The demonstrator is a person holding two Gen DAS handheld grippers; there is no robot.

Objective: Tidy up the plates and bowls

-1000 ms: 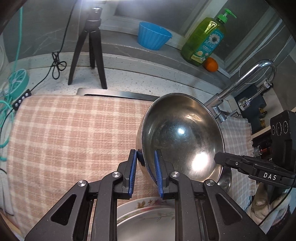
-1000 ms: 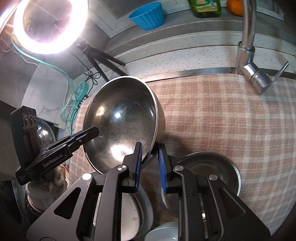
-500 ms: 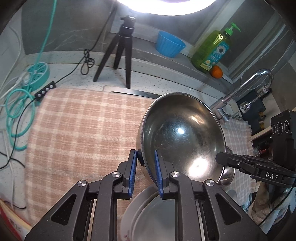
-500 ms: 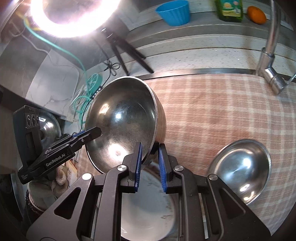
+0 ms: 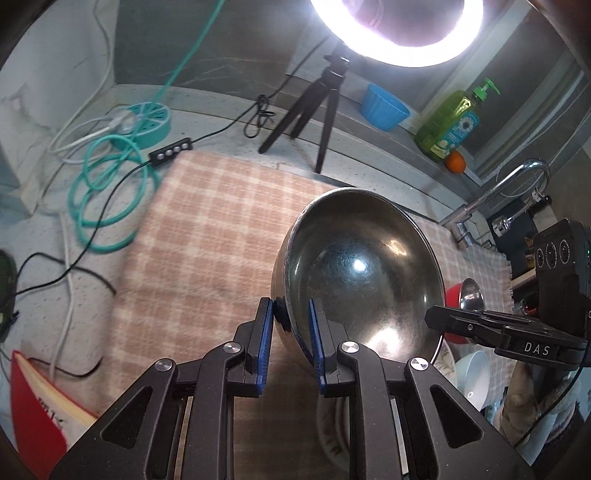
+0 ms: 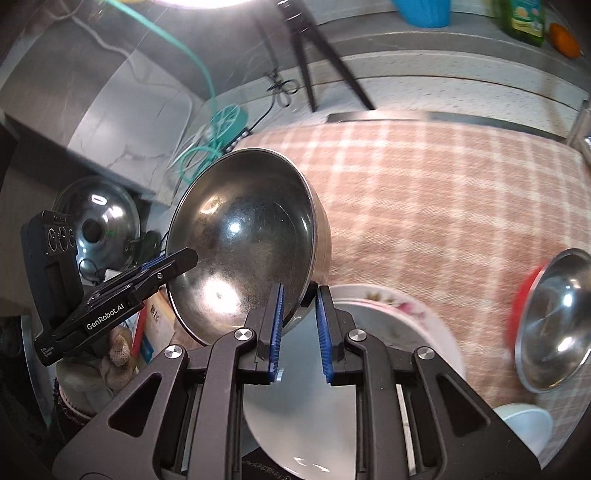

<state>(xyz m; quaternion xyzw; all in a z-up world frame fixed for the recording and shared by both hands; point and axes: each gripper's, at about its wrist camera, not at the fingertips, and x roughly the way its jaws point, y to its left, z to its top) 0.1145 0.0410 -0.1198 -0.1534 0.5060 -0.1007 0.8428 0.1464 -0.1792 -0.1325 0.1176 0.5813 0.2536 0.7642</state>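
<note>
A lit ring light point(image 5: 397, 35) glares at the top on a small black tripod point(image 5: 308, 110), which stands on a speckled grey countertop point(image 5: 221, 125). A pink-and-cream checked cloth point(image 5: 207, 236) covers the work surface. Behind runs a grey ledge point(image 5: 369, 122) under a dark grey wall point(image 5: 229, 48). A chrome faucet point(image 5: 495, 199) curves at the right.

Left tongs point(image 5: 291, 317): matte blk linkage arms, silver pivot screws, blue ribbed pads. Right tongs point(image 6: 299, 314): same build; white "DAS" and "GenRobot.AI" lettering on side bodies.
</note>
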